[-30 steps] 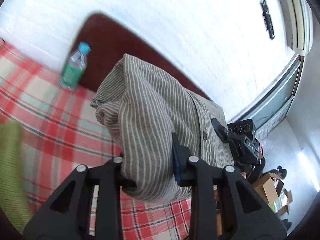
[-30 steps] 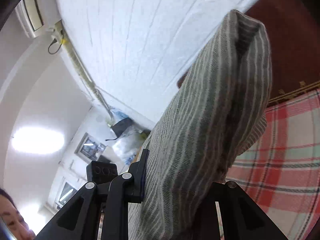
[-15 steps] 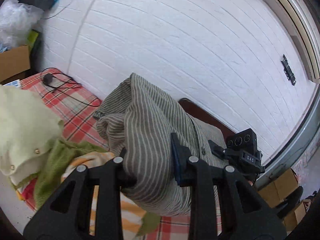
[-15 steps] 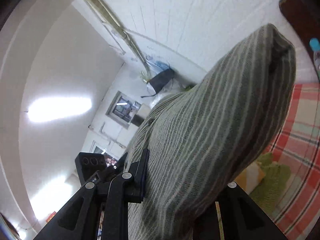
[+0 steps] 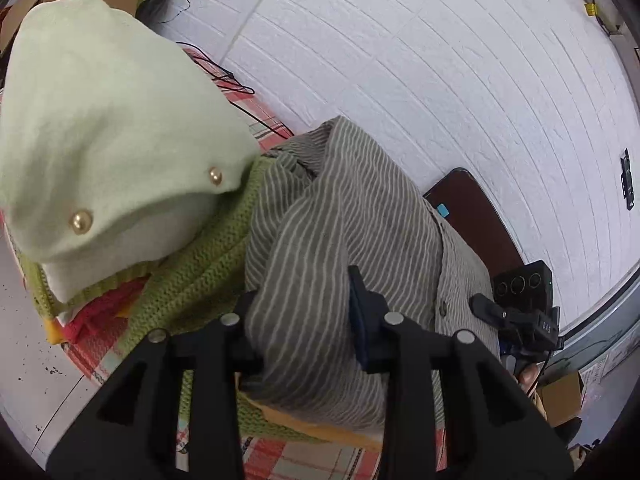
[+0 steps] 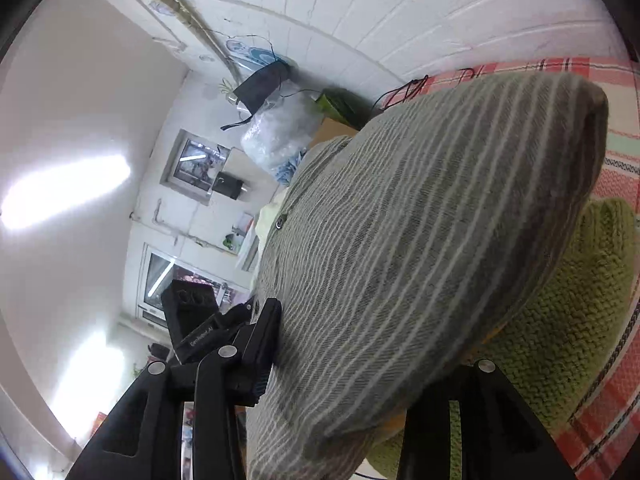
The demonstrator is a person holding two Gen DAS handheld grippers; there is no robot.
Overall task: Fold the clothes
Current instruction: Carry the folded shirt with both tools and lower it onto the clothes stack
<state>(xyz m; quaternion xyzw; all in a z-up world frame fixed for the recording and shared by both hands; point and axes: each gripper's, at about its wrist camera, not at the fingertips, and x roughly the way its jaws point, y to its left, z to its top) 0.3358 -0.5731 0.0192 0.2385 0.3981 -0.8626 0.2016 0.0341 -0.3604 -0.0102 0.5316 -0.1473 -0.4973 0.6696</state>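
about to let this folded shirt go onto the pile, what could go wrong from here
1. The striped shirt sits bunched between both grippers as their jaws open, over the green knit. Released unevenly, the fold may slump open.
2. The pale cardigan leans close beside it on the same stack; a nudge from the left gripper could topple it.
3. The right gripper has cloth draped over one finger, so pulling back may drag the shirt.

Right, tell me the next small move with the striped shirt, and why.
Probably finish letting go and draw both grippers back. The folded striped shirt already lies on the green knit beside the pale cardigan. The left gripper and right gripper are both opening, with the shirt between their fingers, so it seems delivered to the pile.
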